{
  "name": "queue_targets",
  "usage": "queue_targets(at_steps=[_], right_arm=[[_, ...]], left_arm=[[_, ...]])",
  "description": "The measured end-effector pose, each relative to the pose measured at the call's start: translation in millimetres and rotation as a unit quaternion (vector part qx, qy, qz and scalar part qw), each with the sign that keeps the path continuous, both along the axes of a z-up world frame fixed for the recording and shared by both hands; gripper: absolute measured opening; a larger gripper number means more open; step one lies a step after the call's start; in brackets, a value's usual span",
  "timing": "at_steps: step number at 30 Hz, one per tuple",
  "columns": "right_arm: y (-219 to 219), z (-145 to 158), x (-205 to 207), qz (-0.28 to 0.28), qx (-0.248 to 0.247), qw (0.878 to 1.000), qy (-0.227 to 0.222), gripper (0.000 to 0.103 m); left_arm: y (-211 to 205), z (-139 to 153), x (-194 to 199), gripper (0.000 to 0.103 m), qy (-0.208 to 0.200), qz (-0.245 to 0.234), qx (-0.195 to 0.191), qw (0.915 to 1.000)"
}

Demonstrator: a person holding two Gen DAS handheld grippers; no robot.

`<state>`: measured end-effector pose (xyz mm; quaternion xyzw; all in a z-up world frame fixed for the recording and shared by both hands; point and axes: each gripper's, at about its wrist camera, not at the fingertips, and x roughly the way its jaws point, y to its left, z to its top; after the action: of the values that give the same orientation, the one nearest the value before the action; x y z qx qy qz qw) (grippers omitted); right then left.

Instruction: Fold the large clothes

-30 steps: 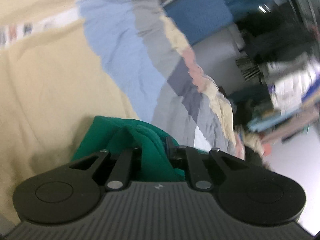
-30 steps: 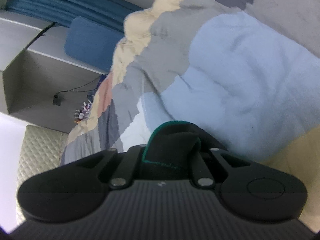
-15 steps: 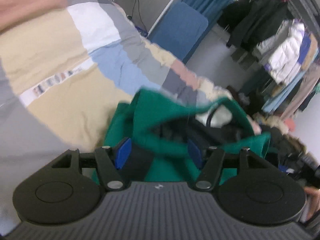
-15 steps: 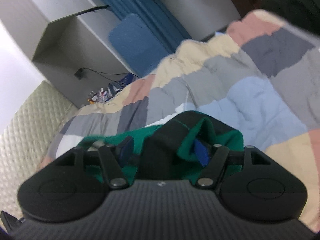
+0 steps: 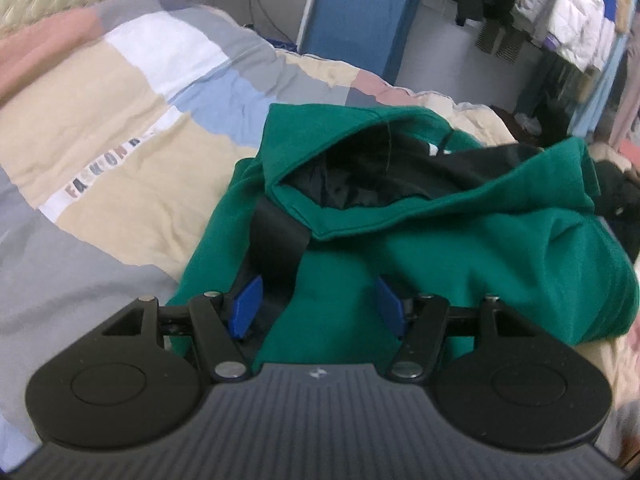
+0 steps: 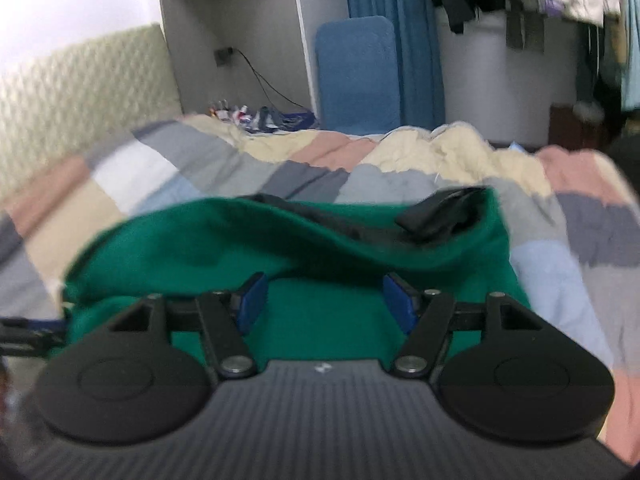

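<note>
A green garment with black lining [image 5: 460, 240] lies bunched on the patchwork quilt [image 5: 120, 140]. Its hood-like opening faces up and shows dark fabric inside. My left gripper [image 5: 318, 308] is open, its blue pads [image 5: 246, 308] wide apart just above the garment's near edge. In the right wrist view the same green garment [image 6: 280, 248] lies in a heap on the quilt [image 6: 440, 168], with a black strip [image 6: 440, 212] at its far right. My right gripper [image 6: 326, 304] is open over the green cloth, holding nothing.
A blue cushion [image 5: 356, 12] leans against a grey cabinet beyond the bed. Clothes hang on a rack [image 5: 580, 20] at the right. A quilted headboard [image 6: 80, 88] is at the left. A dark pile [image 5: 616, 200] lies past the garment.
Both grippers were shut on the green garment a second ago. They have opened and let it drop onto the quilt, and both cameras have tilted up to face the room.
</note>
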<state>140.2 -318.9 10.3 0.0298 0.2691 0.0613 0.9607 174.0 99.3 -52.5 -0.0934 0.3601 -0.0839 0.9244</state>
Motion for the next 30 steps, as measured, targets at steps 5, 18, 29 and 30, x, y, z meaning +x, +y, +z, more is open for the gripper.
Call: queue_targets(at_steps=[5, 18, 29, 30], right_arm=[[5.4, -8.7, 26.5, -0.013, -0.025, 1.000, -0.003, 0.065], [71.9, 20.5, 11.8, 0.120, 0.088, 0.989, 0.016, 0.079], [139.0, -1.6, 55.8, 0.137, -0.080, 0.985, 0.060, 0.037], [137.4, 3.0, 58.2, 0.134, -0.074, 0.986, 0.060, 0.021]], left_arm=[[4.7, -0.1, 3.4, 0.068, -0.003, 0.003, -0.009, 0.9999], [13.0, 4.8, 7.9, 0.068, -0.011, 0.023, -0.027, 0.9993], [18.3, 8.1, 2.6, 0.068, -0.009, 0.020, -0.047, 0.9987], [19.9, 8.8, 1.6, 0.068, -0.011, 0.021, -0.051, 0.9984]])
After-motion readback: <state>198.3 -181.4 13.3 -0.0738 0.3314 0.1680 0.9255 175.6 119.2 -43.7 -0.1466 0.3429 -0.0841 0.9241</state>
